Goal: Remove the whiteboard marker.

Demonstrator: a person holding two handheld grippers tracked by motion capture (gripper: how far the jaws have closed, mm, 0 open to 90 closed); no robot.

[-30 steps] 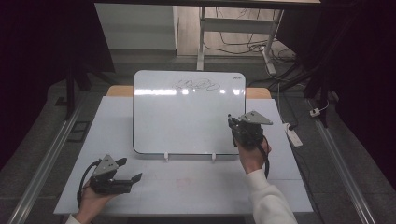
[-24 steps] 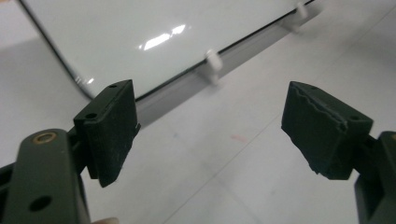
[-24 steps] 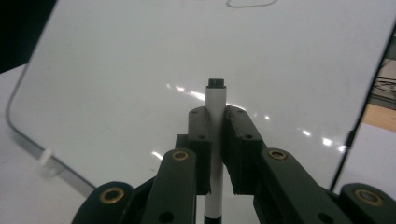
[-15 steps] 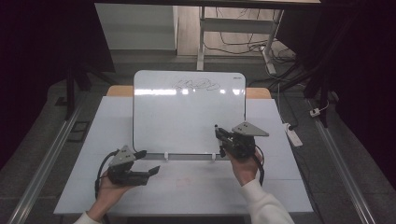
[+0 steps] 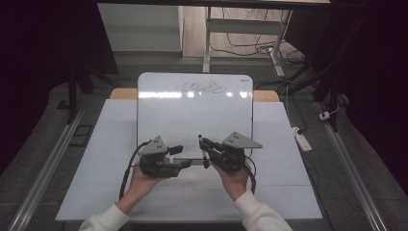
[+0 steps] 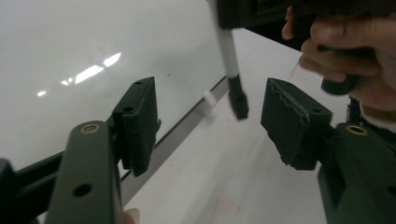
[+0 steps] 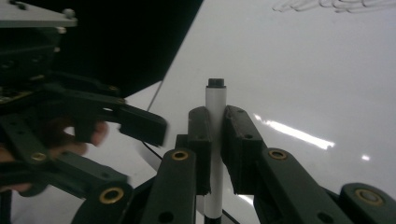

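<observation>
A whiteboard with a dark scribble near its far edge lies on the white table. My right gripper is shut on a white marker, just above the board's near edge. The marker's black cap points toward my left gripper. In the left gripper view the cap hangs between the two pads without touching either. The left jaws have just been closing but still stand apart around the cap. The right gripper view shows the left gripper close by at the left.
A small white device with a cable lies at the table's right edge. Metal rails run along both sides of the table. Desk legs and cables stand on the floor behind. A small white clip sits on the board's near frame.
Both hands have moved inward and now meet at the board's near edge. The left jaws have narrowed, and the marker's cap now lies between them. The right gripper keeps the marker.
</observation>
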